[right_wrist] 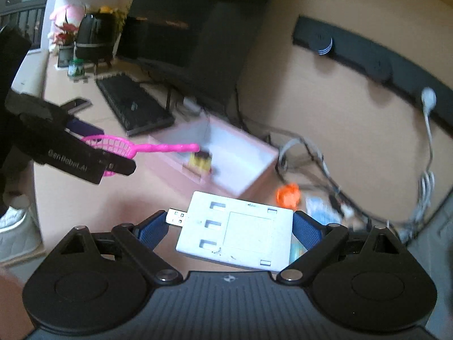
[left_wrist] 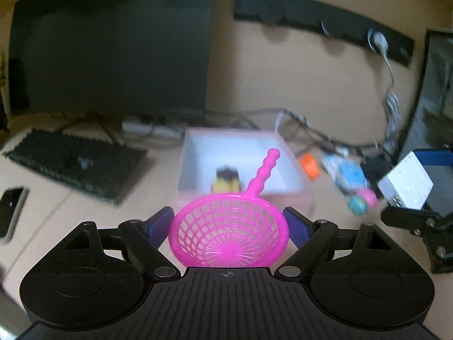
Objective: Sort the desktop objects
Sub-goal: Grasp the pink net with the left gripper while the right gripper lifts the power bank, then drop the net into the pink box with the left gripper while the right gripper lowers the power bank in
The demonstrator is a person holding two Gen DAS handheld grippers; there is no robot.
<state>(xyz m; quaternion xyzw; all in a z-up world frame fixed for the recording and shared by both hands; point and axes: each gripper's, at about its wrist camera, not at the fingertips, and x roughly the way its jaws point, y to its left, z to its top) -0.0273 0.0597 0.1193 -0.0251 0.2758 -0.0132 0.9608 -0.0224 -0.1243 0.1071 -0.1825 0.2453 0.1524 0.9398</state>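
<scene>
A dark monitor [left_wrist: 110, 51] fills the upper left of the left wrist view, with a black keyboard [left_wrist: 73, 167] below it on the beige desk [left_wrist: 297, 90]; both stay put as fixtures, not things to sort. Just right of centre sits the pink box [left_wrist: 294, 170], open at the top, its white inside already holding a small yellow and dark toy [left_wrist: 226, 181], so it reads as the collecting bin.

The left gripper [left_wrist: 229, 223] is closed partway onto a pink toy strainer [left_wrist: 229, 232], blue pads against either side of the mesh bowl, handle pointing up and away toward the box. Gripping the bowl rather than the thin handle probably gives a steadier hold. In the right wrist view the same strainer hangs at the left of frame, its handle tip reaching over the box's near edge.

The right gripper [right_wrist: 229, 229] stands wide, clamped across a flat white USB hub [right_wrist: 235, 232], one pad at the plug end and one on the far short edge; the hub is at bottom centre, clear of the desk.

At lower right lie small loose items among the cables: an orange piece [right_wrist: 287, 195] and something blue, too blurred to identify.
</scene>
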